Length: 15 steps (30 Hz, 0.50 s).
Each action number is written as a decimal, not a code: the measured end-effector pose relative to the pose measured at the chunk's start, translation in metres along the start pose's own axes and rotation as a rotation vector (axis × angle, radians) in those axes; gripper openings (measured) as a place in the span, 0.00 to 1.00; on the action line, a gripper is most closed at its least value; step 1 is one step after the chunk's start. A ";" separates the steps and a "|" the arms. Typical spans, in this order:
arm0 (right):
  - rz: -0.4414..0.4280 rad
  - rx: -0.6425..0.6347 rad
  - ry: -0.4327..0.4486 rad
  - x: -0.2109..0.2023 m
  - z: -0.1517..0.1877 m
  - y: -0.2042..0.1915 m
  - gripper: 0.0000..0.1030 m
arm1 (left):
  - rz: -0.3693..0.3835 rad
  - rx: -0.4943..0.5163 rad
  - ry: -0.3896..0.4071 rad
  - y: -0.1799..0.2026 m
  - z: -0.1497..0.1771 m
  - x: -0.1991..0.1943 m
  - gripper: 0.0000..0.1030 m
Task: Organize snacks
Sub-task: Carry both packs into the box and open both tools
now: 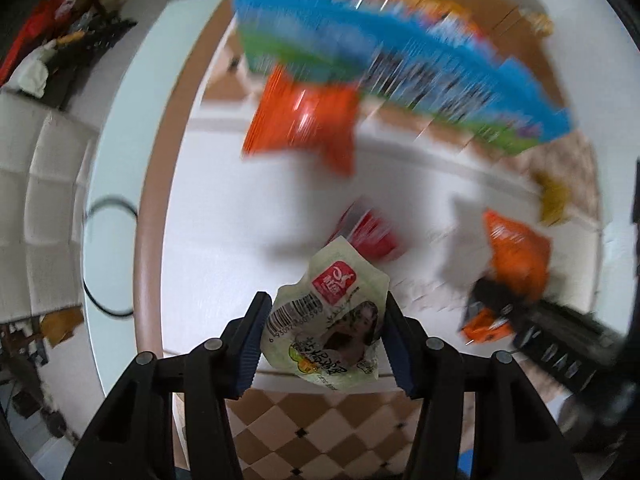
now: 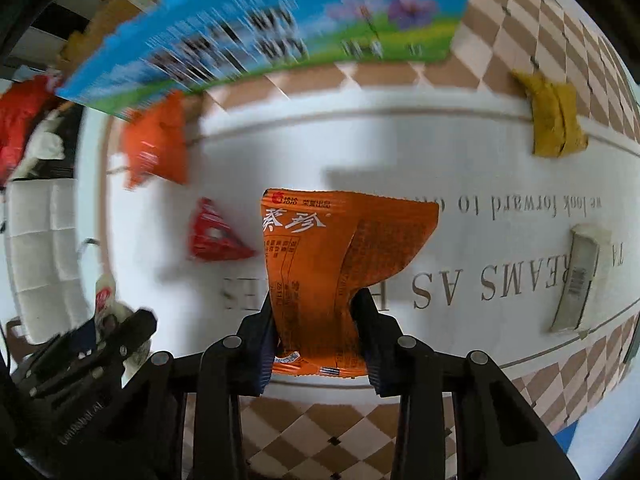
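Observation:
My left gripper (image 1: 325,334) is shut on a pale green snack packet (image 1: 332,320) with a red logo and a barcode, held above the white tablecloth. My right gripper (image 2: 316,336) is shut on an orange snack packet (image 2: 320,264), also held above the cloth; it shows in the left wrist view (image 1: 516,256) at right. A blue and green box (image 1: 384,64) stands at the far side of the table, also in the right wrist view (image 2: 280,28). A second orange packet (image 1: 304,120), a red packet (image 1: 370,232) and a yellow packet (image 2: 554,116) lie on the cloth.
A whitish packet (image 2: 576,280) with a barcode lies at the right of the cloth. The cloth has a brown checkered border (image 2: 400,432) and printed lettering. A white padded chair (image 1: 44,208) stands left of the table. Clutter lies at the far left.

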State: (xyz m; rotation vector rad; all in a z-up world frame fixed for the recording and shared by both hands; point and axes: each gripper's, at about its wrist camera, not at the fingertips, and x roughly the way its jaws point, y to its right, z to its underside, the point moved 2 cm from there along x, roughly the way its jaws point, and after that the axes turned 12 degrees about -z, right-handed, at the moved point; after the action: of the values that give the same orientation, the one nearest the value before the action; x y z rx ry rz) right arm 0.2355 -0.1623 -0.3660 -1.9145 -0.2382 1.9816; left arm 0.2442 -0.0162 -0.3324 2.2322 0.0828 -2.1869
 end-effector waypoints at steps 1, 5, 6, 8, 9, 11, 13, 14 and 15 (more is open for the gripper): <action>-0.020 -0.012 0.020 -0.014 -0.004 -0.006 0.38 | 0.020 0.001 0.026 0.002 -0.010 -0.016 0.49; -0.076 -0.045 0.100 -0.066 -0.027 -0.016 0.38 | 0.058 0.023 0.117 0.005 -0.058 -0.062 0.49; -0.086 -0.052 0.120 -0.079 -0.034 -0.017 0.38 | 0.056 0.030 0.141 0.004 -0.072 -0.072 0.49; -0.098 -0.062 0.167 -0.109 -0.057 -0.017 0.38 | 0.048 0.039 0.183 0.002 -0.102 -0.085 0.49; -0.093 -0.067 0.192 -0.121 -0.068 -0.021 0.38 | 0.042 0.040 0.199 0.002 -0.114 -0.089 0.49; -0.082 -0.068 0.234 -0.136 -0.089 -0.022 0.38 | 0.026 0.049 0.219 0.000 -0.139 -0.092 0.49; -0.066 -0.065 0.256 -0.145 -0.117 -0.023 0.38 | 0.010 0.050 0.220 -0.001 -0.164 -0.091 0.49; -0.057 -0.060 0.260 -0.145 -0.131 -0.019 0.38 | 0.002 0.052 0.217 -0.002 -0.174 -0.087 0.50; -0.048 -0.057 0.260 -0.145 -0.143 -0.016 0.38 | -0.006 0.059 0.201 -0.002 -0.188 -0.081 0.50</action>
State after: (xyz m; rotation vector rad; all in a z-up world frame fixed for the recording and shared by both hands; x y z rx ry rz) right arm 0.3803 -0.2223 -0.2343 -2.1550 -0.2686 1.6895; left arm 0.4304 -0.0075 -0.2476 2.4805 0.0277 -1.9869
